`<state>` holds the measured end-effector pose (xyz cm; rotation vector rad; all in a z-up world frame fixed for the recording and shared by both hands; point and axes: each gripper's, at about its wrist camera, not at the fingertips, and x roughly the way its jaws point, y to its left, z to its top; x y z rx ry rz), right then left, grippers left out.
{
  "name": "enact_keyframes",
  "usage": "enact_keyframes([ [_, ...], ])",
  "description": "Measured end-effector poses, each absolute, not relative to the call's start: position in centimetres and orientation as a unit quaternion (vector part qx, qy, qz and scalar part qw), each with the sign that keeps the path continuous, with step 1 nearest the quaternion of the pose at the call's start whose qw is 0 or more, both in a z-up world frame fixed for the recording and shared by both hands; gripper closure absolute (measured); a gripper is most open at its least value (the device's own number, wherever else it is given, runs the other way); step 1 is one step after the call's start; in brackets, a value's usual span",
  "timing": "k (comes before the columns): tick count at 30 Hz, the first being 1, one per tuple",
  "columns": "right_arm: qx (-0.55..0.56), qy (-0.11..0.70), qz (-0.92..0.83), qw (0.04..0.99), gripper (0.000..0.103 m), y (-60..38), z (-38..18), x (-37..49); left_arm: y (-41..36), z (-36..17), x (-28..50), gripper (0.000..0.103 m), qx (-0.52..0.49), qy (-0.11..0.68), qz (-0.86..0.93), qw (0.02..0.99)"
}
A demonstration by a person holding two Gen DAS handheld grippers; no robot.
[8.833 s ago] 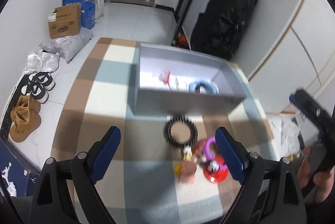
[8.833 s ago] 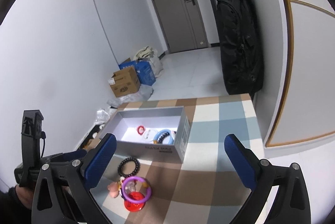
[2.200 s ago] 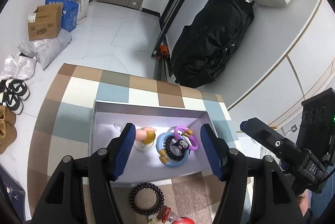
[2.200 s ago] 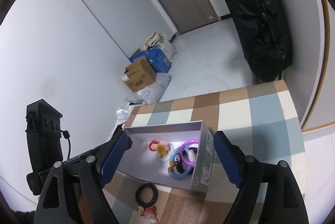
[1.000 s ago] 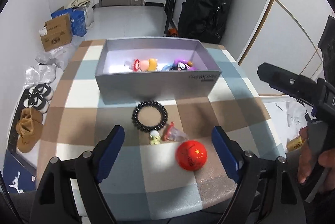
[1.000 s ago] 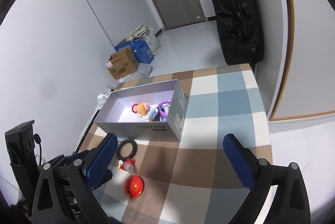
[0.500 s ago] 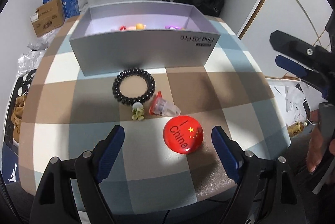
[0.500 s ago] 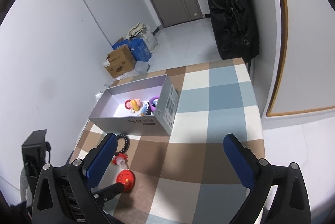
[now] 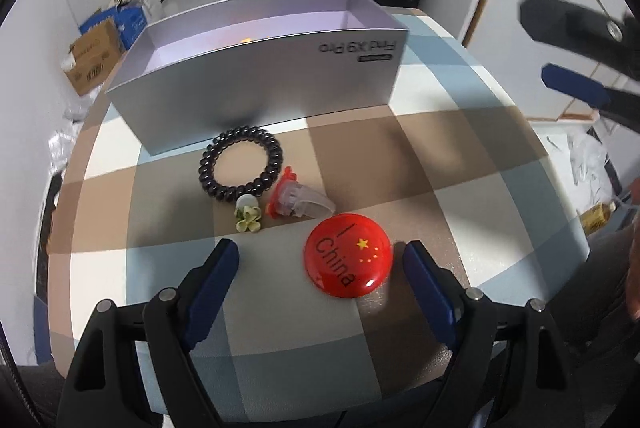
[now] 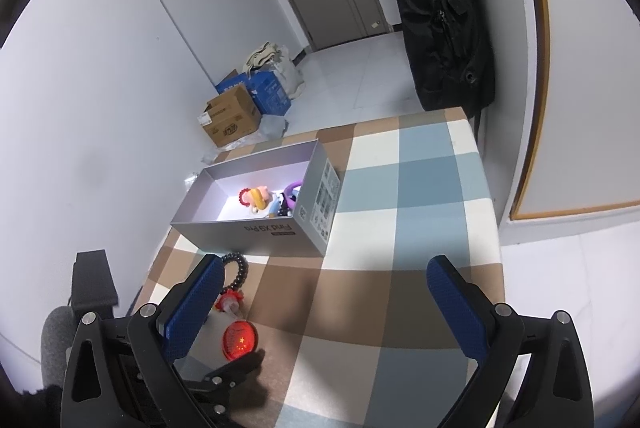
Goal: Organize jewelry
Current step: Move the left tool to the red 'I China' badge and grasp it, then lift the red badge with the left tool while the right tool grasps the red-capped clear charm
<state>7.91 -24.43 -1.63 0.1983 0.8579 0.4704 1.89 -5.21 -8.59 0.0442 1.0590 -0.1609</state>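
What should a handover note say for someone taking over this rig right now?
Left gripper: open, low over the table, jaws just closing a little, red badge between them, untouched.
Right gripper: open, empty, held above the table.
In the box: several small colourful pieces, including a purple ring.
On the table in front of the box: black bracelet, red clip, small flower piece, the badge.
Done: some pieces are boxed.
Left: likely the badge first, then the other three.

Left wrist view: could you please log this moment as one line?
left hand-held gripper: open, closing, astride red China badge | black bead bracelet: on table | right hand-held gripper: open, empty
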Motion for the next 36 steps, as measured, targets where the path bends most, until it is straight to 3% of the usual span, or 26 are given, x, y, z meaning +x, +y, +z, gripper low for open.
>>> enact_keyframes([
  [7,0.106,0.416,0.217,0.877,0.001,-25.0,-1.8,8.0,-4.9,-8.1,1.5,0.064,0.025,0.497,-0.091,0.863],
  [8,0.107,0.416,0.217,0.877,0.001,-25.0,-1.8,8.0,-5.1,-8.1,1.7,0.065,0.027,0.497,-0.093,0.862],
  [20,0.107,0.422,0.209,0.876,0.001,-25.0,-2.2,8.1,-4.2,-7.3,2.1,0.065,-0.031,0.5,-0.116,0.858],
  [36,0.062,0.458,0.245,0.852,0.001,-20.7,-3.9,8.1,1.8,-3.2,3.3,0.065,-0.161,0.422,-0.103,0.886],
])
